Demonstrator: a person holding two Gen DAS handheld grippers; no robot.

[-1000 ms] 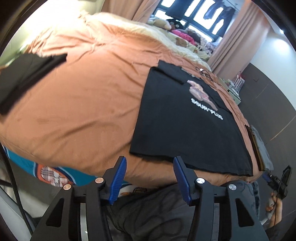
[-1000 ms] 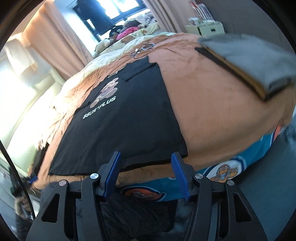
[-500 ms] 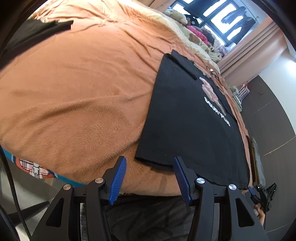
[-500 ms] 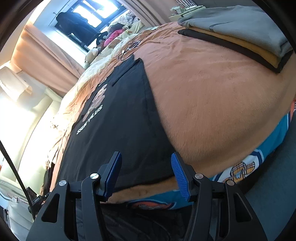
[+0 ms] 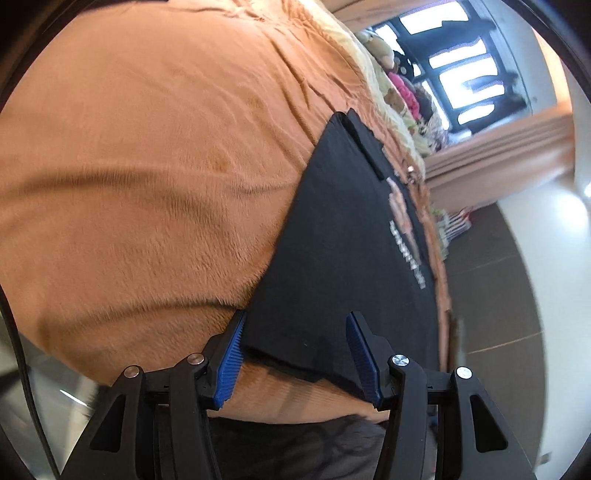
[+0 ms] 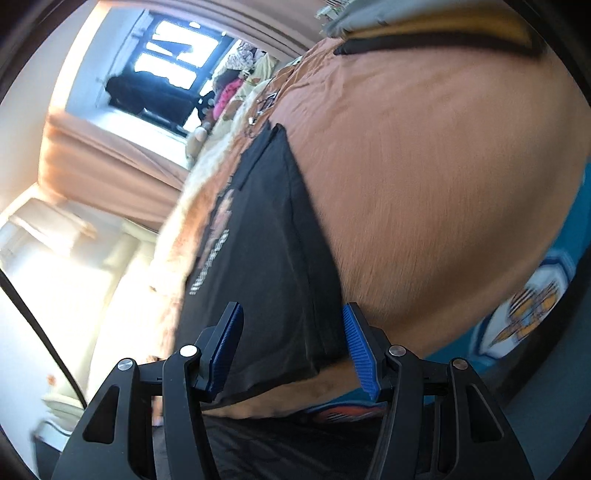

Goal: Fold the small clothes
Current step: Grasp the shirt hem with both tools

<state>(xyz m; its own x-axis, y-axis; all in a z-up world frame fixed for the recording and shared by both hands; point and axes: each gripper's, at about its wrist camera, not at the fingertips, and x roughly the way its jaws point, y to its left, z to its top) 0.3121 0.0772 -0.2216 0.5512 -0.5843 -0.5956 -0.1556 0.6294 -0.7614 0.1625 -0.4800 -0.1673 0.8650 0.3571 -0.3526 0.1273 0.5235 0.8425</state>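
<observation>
T-shirt (image 5: 343, 236), black and short-sleeved, lies spread flat on an orange blanket (image 5: 147, 166) that covers the bed. We see it from two tilted fisheye cameras, one on each gripper we hold. Its hem runs along the near edge of the bed, and its collar end points toward the far edge, where a bright window (image 5: 465, 74) and peach curtains (image 5: 498, 147) stand. A pale printed figure with a line of white lettering (image 5: 406, 254) sits on the chest of the shirt; the letters are too blurred to read.

Our left gripper (image 5: 295, 354) hangs at the near left corner of the hem. Its blue ribbed pads (image 5: 231, 360) stand apart, with the hem corner lying between them; neither pad presses on the cloth.

Our right gripper (image 6: 291, 350) hangs at the near right corner of the hem (image 6: 280, 362). Its blue pads (image 6: 360, 350) are likewise spread apart, with the black fabric between them and not pinched.

In the right view a stack of folded clothes (image 6: 436, 33), grey over yellow over black, rests on the blanket toward the right edge of the bed, well apart from the shirt. Below the blanket's near edge we see a teal sheet (image 6: 524, 314) with a cartoon print. Soft toys and bright clothing (image 6: 229, 92) are piled at the far edge near the window.
</observation>
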